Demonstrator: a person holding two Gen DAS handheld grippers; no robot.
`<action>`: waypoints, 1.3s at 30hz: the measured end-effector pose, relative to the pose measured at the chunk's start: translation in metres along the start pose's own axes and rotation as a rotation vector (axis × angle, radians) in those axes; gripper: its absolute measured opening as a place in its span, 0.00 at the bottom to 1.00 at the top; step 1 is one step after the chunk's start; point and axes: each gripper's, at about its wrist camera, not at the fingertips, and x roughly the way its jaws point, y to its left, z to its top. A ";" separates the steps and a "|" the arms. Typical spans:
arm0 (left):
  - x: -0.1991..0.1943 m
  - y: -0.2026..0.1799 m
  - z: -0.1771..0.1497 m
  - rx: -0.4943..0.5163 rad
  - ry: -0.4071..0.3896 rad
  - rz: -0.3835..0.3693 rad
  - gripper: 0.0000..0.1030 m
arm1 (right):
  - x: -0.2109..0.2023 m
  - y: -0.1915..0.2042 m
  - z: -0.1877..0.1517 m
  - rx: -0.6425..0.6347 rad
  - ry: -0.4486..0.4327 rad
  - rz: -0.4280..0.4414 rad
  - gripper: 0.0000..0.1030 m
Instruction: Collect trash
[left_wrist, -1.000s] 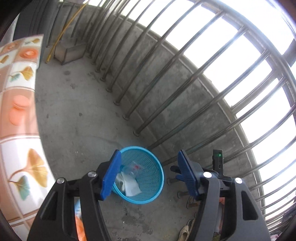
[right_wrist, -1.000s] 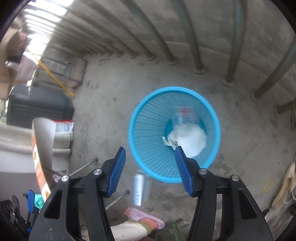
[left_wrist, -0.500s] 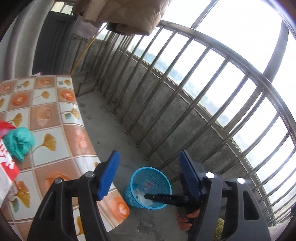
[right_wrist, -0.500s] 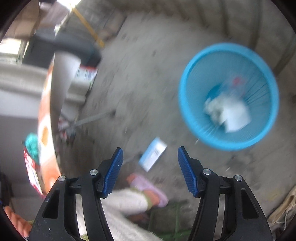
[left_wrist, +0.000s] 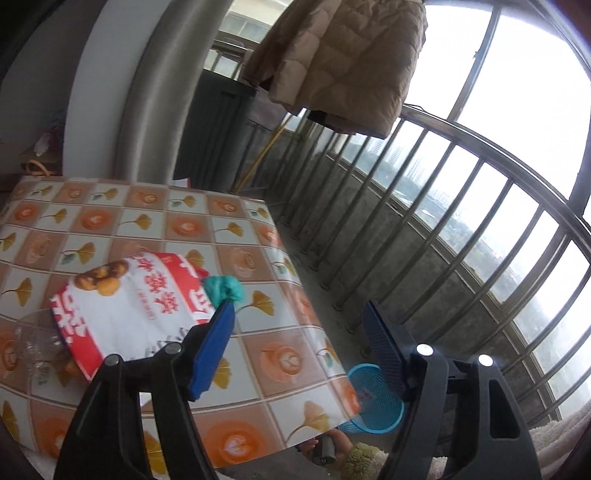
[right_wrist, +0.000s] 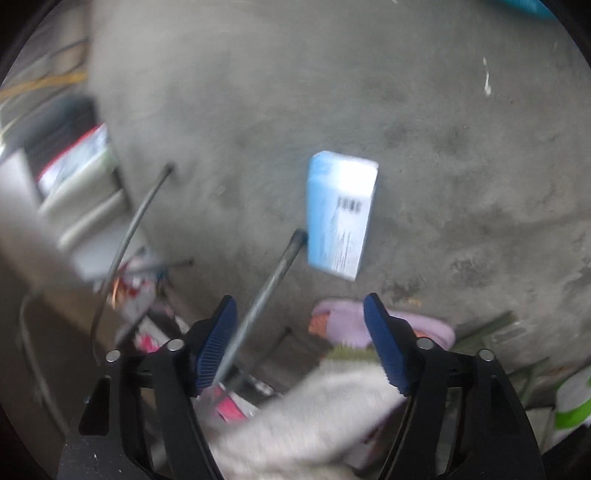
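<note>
A red and white snack bag (left_wrist: 129, 306) lies on the patterned table (left_wrist: 184, 229), with a crumpled teal wrapper (left_wrist: 223, 288) at its right edge. My left gripper (left_wrist: 299, 314) hovers over the table's right side, jaws opening, nothing between them. The blue mesh bin (left_wrist: 373, 402) stands on the floor past the table's corner. In the right wrist view a light blue carton (right_wrist: 340, 214) lies on the concrete floor (right_wrist: 443, 129). My right gripper (right_wrist: 299, 306) hangs just short of it, jaws opening and empty.
A metal railing (left_wrist: 424, 206) runs along the right, with a padded coat (left_wrist: 343, 55) hung above. A clear crumpled plastic piece (left_wrist: 33, 343) lies at the table's left. On the floor are thin metal legs (right_wrist: 266, 288), a pink slipper (right_wrist: 347, 317) and a fuzzy sleeve (right_wrist: 314, 417).
My left gripper rose from above the bin to over the table, bringing the snack bag into view. My right gripper dropped from the bin toward the blue carton on the floor. Both widened.
</note>
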 end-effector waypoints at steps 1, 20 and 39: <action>-0.006 0.007 0.000 -0.007 -0.008 0.021 0.69 | 0.011 0.000 0.005 0.031 -0.004 -0.018 0.68; -0.035 0.113 -0.006 -0.168 -0.010 0.229 0.70 | 0.103 0.015 0.061 0.161 -0.087 -0.362 0.70; -0.037 0.122 -0.007 -0.169 -0.012 0.227 0.70 | 0.106 0.033 0.042 0.020 -0.109 -0.452 0.65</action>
